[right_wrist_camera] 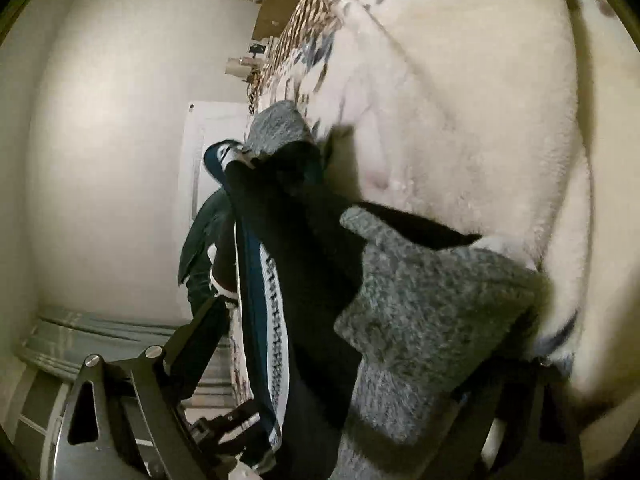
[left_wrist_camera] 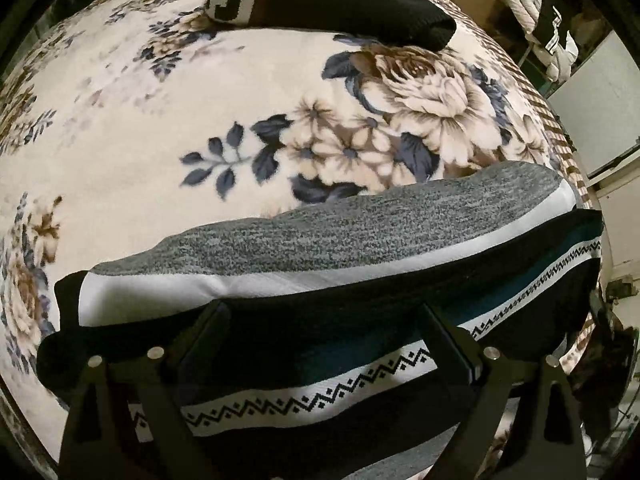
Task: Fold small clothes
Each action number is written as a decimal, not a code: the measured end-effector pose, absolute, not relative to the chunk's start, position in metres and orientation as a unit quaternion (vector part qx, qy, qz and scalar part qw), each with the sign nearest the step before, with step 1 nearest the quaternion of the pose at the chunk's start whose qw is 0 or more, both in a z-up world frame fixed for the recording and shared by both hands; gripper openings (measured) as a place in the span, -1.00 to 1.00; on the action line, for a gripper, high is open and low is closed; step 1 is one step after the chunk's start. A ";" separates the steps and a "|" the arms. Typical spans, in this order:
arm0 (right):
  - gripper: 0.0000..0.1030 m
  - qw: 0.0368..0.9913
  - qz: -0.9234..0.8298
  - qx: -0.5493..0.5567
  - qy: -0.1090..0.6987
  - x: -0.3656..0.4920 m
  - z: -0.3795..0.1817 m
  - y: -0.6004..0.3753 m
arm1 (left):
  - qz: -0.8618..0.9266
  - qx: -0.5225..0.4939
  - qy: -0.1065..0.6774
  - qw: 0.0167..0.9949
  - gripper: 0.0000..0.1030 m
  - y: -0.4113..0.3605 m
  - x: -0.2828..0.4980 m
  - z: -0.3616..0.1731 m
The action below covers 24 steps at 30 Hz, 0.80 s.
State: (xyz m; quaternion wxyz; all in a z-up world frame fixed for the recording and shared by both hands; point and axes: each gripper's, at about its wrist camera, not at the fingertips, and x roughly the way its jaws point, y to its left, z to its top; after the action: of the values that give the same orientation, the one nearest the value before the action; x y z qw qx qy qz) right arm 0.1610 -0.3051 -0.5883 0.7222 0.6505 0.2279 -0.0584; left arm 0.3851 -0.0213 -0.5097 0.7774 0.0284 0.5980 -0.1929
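folding the sweater on the blanket
left gripper wide over it; right gripper probably pinching it; lay edges even.

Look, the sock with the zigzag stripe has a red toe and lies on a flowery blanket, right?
Not quite. The toe of the sock is grey, not red; the left wrist view shows it. The rest holds: it has a zigzag stripe and it lies on the flowery blanket.
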 end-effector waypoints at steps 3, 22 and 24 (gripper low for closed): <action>0.83 0.726 -0.049 0.633 0.263 0.152 -0.593 -0.292 | -0.192 0.029 0.598 0.777 0.85 -0.022 0.385 -0.510; -0.21 0.763 -0.226 0.499 0.343 0.106 -0.553 -0.349 | -0.189 0.036 0.601 0.776 0.85 -0.027 0.386 -0.515; -0.20 0.767 -0.219 0.491 0.351 0.115 -0.546 -0.349 | -0.187 0.036 0.603 0.775 0.85 -0.027 0.387 -0.515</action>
State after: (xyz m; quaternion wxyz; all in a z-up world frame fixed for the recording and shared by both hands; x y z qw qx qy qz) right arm 0.1153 -0.3485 -0.5464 0.7665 0.4911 0.3510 -0.2192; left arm 0.3874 -0.0273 -0.5145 0.7751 0.0356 0.6025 -0.1867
